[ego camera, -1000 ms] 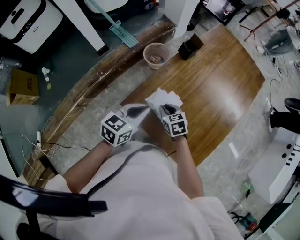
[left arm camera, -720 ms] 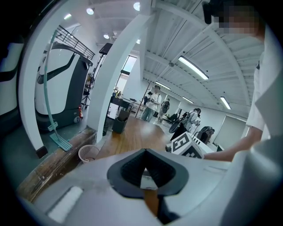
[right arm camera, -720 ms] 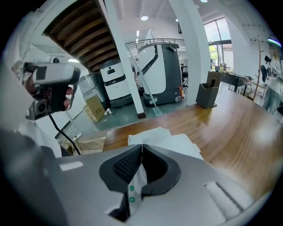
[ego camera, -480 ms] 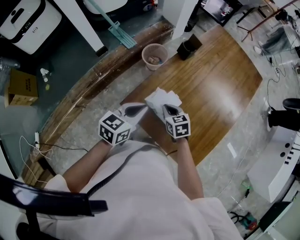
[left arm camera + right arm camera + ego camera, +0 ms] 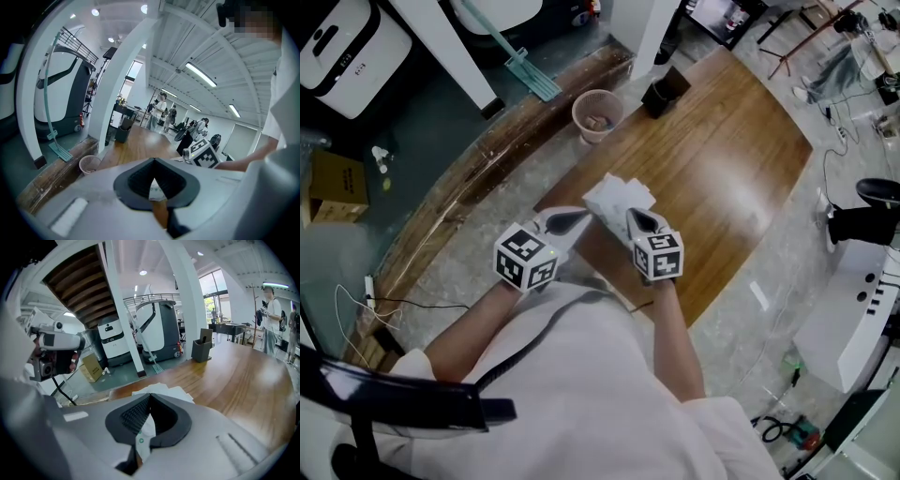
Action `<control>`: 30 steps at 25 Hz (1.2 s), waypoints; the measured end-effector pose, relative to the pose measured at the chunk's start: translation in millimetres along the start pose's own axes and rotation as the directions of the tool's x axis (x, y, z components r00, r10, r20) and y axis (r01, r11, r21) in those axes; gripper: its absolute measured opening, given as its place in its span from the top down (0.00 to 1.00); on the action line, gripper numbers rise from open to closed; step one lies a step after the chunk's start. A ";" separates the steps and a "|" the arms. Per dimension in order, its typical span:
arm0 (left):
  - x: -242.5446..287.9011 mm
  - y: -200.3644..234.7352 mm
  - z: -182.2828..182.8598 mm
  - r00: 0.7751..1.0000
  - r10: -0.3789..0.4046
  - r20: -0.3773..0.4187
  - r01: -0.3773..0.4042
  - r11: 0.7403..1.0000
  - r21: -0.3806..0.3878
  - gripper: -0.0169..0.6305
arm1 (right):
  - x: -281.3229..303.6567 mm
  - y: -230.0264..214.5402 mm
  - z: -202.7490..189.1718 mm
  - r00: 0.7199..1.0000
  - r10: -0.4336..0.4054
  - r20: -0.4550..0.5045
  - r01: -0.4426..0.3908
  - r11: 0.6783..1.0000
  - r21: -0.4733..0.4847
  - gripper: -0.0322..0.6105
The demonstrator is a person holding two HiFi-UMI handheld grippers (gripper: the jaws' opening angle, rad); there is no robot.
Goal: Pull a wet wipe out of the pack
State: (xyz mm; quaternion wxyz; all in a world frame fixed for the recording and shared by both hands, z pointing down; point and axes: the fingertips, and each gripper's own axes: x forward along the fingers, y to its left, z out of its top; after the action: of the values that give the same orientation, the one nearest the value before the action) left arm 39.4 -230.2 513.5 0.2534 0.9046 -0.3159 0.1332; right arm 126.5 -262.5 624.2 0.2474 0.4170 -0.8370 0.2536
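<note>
Both grippers are held close to my body over the near corner of the wooden table [image 5: 722, 178]. My left gripper [image 5: 577, 219] is shut on a thin white piece with faint print [image 5: 157, 190], apparently an edge of the wet wipe pack. The right gripper [image 5: 635, 219] is shut on a white film with green dots [image 5: 144, 436], which also looks like the pack. Just beyond both sets of fingertips, a loose heap of white wipes [image 5: 619, 197] lies on the wood. In the head view the pack itself is hidden behind the grippers.
A pink wastebasket [image 5: 593, 114] stands on the floor past the table's far left edge, with a dark bin [image 5: 664, 91] near the far corner. A mop [image 5: 511, 58] leans by a white pillar. People stand in the background [image 5: 161, 108].
Both grippers stay shut in nearly the same place. The right one has drifted slightly toward me, and the head view has shifted a little.
</note>
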 end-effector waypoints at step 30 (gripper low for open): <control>3.0 -18.5 10.1 0.988 -0.155 -0.005 0.155 0.985 0.071 0.97 | -62.7 19.8 46.3 0.970 -0.136 0.200 0.131 0.991 0.036 0.94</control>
State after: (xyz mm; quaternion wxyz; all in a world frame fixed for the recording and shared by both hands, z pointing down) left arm 54.3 -224.7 499.3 0.2303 0.9350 -0.2397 0.1239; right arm 134.1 -245.5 545.9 0.1727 0.4988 -0.8249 0.2023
